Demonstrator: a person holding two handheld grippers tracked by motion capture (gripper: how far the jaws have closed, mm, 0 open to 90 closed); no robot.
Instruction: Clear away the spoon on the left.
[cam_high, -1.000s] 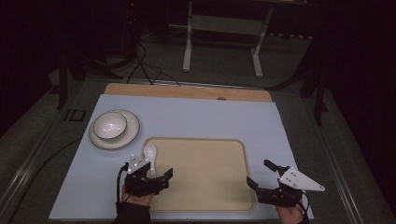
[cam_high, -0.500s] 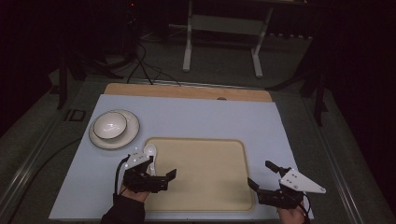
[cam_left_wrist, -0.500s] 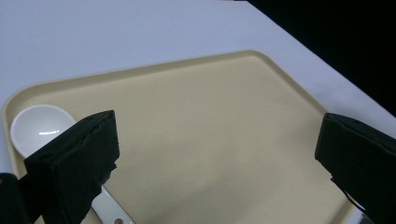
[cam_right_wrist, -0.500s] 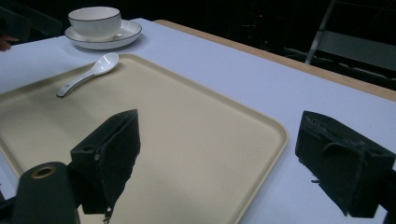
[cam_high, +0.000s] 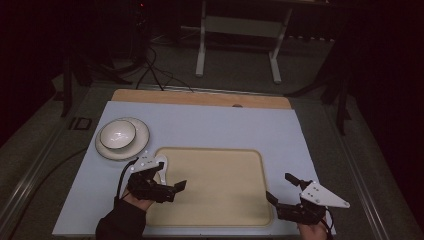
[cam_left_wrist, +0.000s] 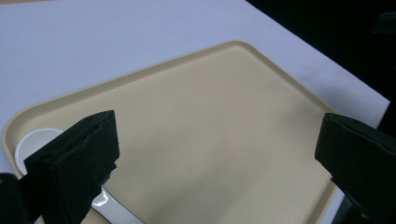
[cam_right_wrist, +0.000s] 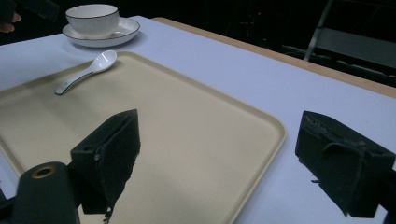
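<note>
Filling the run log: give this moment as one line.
left hand-held gripper: open, over tray | right hand-held gripper: open, at tray's corner | spoon: on tray | bowl: on saucer, off tray

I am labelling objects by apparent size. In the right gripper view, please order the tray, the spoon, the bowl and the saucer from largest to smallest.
1. Tray, by far the largest.
2. Saucer under the bowl.
3. Bowl and spoon: similar apparent extent, and the spoon is nearer the camera, so I leave them unranked.

left gripper (cam_high: 172, 186): black, grey plate, black cable | right gripper (cam_high: 281, 191): black, grey plate | dark sleeve (cam_high: 120, 225)
</note>
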